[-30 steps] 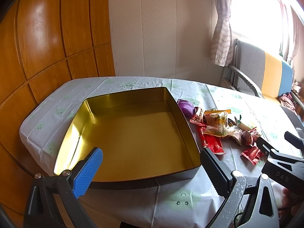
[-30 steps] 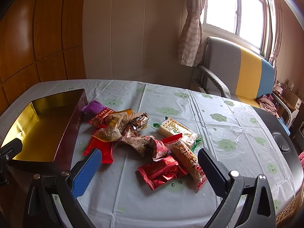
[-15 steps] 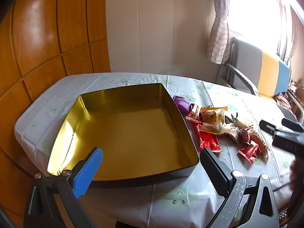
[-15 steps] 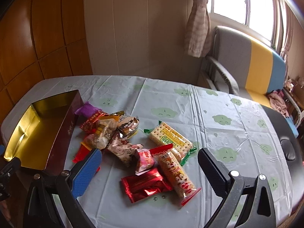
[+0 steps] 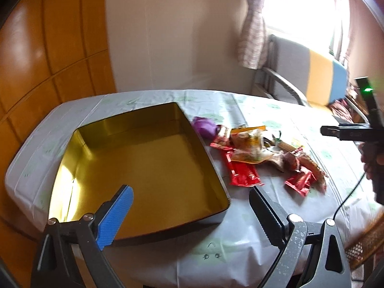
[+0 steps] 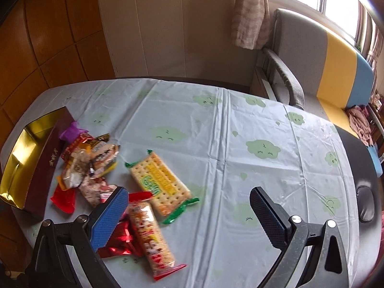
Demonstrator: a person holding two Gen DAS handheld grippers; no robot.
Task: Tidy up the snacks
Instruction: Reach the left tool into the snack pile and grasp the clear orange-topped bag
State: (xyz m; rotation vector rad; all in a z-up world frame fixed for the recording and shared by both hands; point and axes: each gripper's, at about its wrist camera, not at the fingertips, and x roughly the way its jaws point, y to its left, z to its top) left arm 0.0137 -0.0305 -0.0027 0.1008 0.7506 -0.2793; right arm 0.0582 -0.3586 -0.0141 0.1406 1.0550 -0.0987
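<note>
An empty gold-lined tin box (image 5: 144, 168) lies on the table; in the right wrist view it is at the left edge (image 6: 19, 158). A pile of wrapped snacks (image 5: 259, 153) lies just right of it: a purple pouch (image 5: 204, 126), red packets (image 5: 242, 175), a cracker pack with green ends (image 6: 160, 182), a long biscuit pack (image 6: 151, 235). My left gripper (image 5: 189, 216) is open and empty, above the box's near edge. My right gripper (image 6: 187, 216) is open and empty, above the table right of the snacks; it shows in the left wrist view (image 5: 348, 132).
A tablecloth with green cloud prints (image 6: 240, 132) covers the table. A grey, yellow and blue chair (image 6: 324, 67) stands behind the table's far right. Wooden panelling (image 5: 48, 48) is on the left, a curtain and window at the back.
My right gripper has risen and swung right; the snacks now lie at the left of its view. My left gripper has lifted and turned right a little. Both stay open.
</note>
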